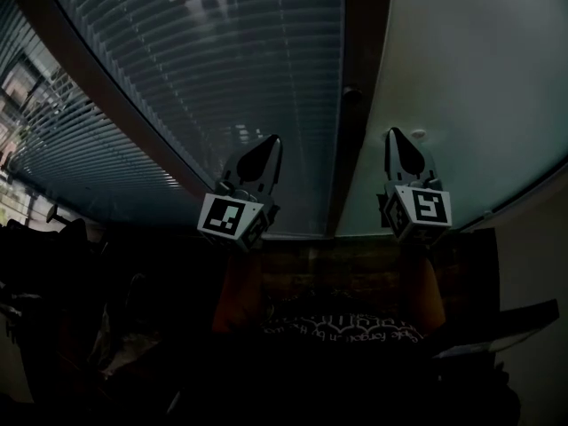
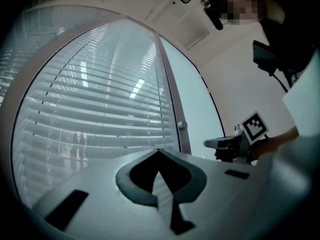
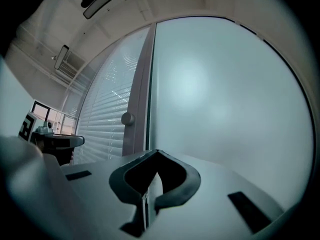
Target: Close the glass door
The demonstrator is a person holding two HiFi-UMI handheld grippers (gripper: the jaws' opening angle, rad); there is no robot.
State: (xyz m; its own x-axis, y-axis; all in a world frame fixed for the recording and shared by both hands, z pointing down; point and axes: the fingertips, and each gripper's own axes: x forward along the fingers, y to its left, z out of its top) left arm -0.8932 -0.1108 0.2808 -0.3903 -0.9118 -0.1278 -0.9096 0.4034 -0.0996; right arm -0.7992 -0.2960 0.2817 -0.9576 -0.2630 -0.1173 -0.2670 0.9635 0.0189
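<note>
The glass door (image 1: 222,78) has slatted blinds behind its pane and a dark upright frame (image 1: 348,167) that carries a small round knob (image 1: 352,91). A frosted glass panel (image 1: 470,87) stands to the right of the frame. My left gripper (image 1: 269,142) is shut and empty, pointing at the blind pane just left of the frame. My right gripper (image 1: 394,135) is shut and empty in front of the frosted panel, just right of the frame and below the knob. In the gripper views the knob (image 2: 182,125) (image 3: 127,118) lies between the two grippers (image 2: 158,151) (image 3: 157,151). Neither gripper visibly touches anything.
A pale wall (image 1: 541,264) meets the frosted panel at the right. Dark furniture and clutter (image 1: 62,273) fill the lower left of the head view. Windows with daylight (image 1: 22,96) show at the far left.
</note>
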